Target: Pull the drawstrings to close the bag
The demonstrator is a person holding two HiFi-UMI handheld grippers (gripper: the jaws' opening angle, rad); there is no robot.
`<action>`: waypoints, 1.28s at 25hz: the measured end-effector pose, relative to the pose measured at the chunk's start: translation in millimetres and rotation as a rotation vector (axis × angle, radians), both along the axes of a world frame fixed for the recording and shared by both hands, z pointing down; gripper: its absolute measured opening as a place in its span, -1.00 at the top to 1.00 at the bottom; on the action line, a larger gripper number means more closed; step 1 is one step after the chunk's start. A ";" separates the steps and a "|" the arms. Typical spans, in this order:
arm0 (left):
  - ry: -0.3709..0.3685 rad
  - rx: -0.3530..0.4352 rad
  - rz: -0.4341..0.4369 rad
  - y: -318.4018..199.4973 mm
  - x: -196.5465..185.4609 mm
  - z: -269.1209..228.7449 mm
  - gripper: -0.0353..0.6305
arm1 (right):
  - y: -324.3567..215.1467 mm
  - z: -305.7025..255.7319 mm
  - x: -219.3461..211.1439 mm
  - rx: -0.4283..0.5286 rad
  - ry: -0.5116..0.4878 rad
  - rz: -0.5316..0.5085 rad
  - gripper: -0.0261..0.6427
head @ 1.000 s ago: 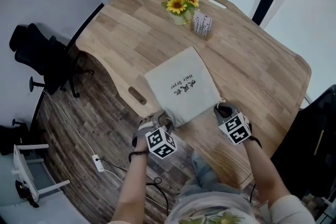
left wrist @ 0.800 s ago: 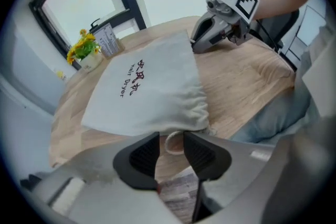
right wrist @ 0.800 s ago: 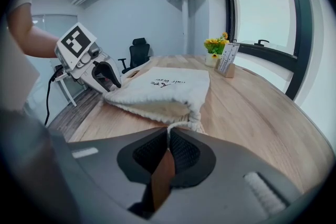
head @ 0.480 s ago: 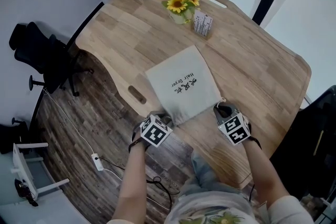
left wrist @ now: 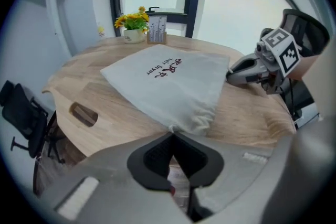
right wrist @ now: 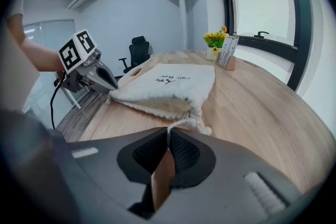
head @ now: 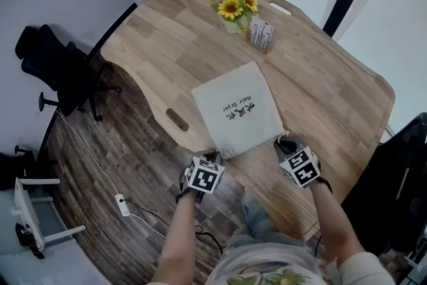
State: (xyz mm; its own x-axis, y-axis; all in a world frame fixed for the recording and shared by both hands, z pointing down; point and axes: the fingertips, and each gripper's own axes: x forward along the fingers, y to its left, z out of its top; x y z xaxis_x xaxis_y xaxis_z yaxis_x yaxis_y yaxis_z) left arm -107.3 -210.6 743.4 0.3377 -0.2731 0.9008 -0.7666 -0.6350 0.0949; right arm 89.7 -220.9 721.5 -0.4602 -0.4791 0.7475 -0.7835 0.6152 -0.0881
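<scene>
A pale cloth drawstring bag (head: 238,110) with dark print lies flat on the wooden table (head: 333,97), its mouth toward me. My left gripper (head: 212,158) is at the mouth's left corner. Its jaws have just been closing and now stand shut on the left drawstring, which enters them at the gathered corner (left wrist: 185,119). My right gripper (head: 284,142) is at the right corner, shut on the right drawstring (right wrist: 185,122), whose white cord runs from its knot into the pads. The bag's mouth (right wrist: 157,105) is puckered but gapes a little.
A pot of sunflowers (head: 233,10) and a small printed box (head: 260,34) stand at the table's far side. A slot (head: 177,119) is cut in the table near its left edge. An office chair (head: 57,70) and a power strip (head: 123,205) are on the floor to the left.
My left gripper has rolled over at the bag's left corner and its jaws have gone from wide to shut there. The right gripper has stayed in place, still shut.
</scene>
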 end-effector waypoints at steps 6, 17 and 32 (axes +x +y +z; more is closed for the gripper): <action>-0.074 -0.045 -0.078 25.7 -15.3 4.9 0.88 | 26.6 0.2 7.5 -0.031 0.017 -0.011 0.87; -0.012 -0.035 -0.225 46.4 -33.0 8.8 0.52 | 60.8 2.4 6.4 -0.075 0.002 -0.025 0.87; -0.059 -0.011 -0.294 29.2 -43.2 37.6 0.44 | 59.5 2.8 6.1 -0.082 -0.018 -0.031 0.87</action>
State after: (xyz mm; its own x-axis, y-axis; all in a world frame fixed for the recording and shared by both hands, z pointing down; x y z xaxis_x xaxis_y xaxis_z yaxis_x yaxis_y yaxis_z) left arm -150.5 -181.4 780.9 0.1924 -0.3420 0.9198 -0.9220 -0.3840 0.0501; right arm 95.8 -161.4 724.3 -0.4881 -0.4016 0.7749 -0.7617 0.6294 -0.1536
